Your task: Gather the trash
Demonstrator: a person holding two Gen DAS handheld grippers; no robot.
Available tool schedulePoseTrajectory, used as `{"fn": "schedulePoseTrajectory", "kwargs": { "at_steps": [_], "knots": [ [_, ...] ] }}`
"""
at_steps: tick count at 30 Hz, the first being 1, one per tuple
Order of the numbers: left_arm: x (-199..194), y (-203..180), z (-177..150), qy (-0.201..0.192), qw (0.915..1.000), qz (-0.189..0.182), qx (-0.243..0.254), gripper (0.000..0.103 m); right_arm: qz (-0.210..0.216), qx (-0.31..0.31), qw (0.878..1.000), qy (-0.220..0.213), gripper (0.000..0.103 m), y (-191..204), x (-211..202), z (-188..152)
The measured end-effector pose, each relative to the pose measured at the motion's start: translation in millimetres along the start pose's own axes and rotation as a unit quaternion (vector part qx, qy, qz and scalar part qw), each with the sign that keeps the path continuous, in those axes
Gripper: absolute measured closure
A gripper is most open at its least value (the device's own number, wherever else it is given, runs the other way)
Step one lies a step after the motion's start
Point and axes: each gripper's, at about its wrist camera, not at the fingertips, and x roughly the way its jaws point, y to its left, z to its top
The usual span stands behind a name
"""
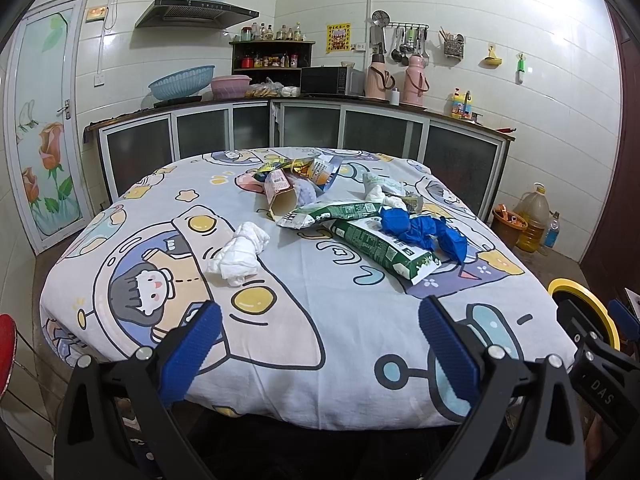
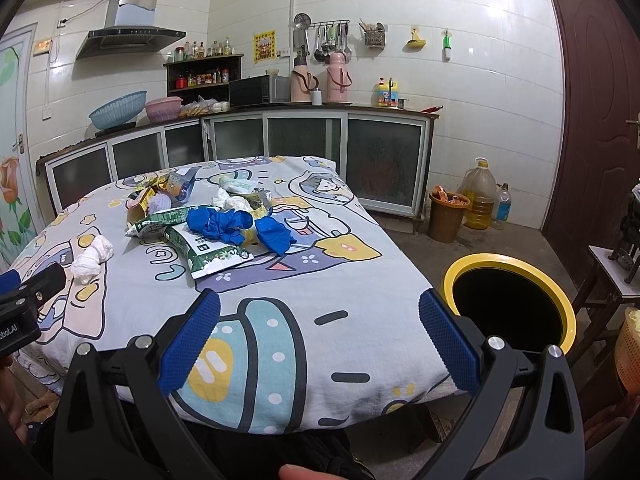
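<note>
Both tools, left tool [image 1: 320, 344] and right tool [image 2: 320, 340], hang spread and empty; take the crumpled tissue [image 1: 239, 254] nearest the yellow-rimmed bin [image 2: 510, 300] side last, pinching centrally.

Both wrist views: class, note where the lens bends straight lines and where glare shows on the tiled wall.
Left wrist view: the dark kitchen counter edge bows, black vignette fills the corners, glare patches sit on the glossy white wall tiles. Right wrist view: the dark red wooden door curves inward, a bright glare spot marks the tiles beside it; the round yellow-rimmed bin looks black inside.
</note>
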Motion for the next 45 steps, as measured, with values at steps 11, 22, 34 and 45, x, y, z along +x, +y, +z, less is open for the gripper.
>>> {"fn": "schedulePoseTrajectory", "kwargs": {
  "at_steps": [11, 22, 34, 45],
  "knots": [
    [-0.9, -1.2, 2.5, 0.0, 1.0, 0.0, 0.003, 0.008, -0.003, 0.006, 1.0, 0.002, 0.007, -1.0, -0.4, 3.9],
    [-5.3, -0.6, 7.0, -0.004, 1.0, 0.003, 0.005, 0.008, -0.009, 0.01, 1.0, 0.004, 0.007, -3.7, -1.2, 6.2],
    [6.0, 15.6, -0.4, 0.013, 0.9958, -0.089, -0.019, 0.008, 0.194, 0.06, 0.979, 0.005, 0.007, -60.6, 10.5, 57.7],
    [26.7, 43.2, 14.0, 0.0, 0.9973, -0.073, 0.005, 0.008, 0.2, 0.071, 0.974, -0.075, 0.007, -70.0, 10.2, 73.1]
  ]
}}
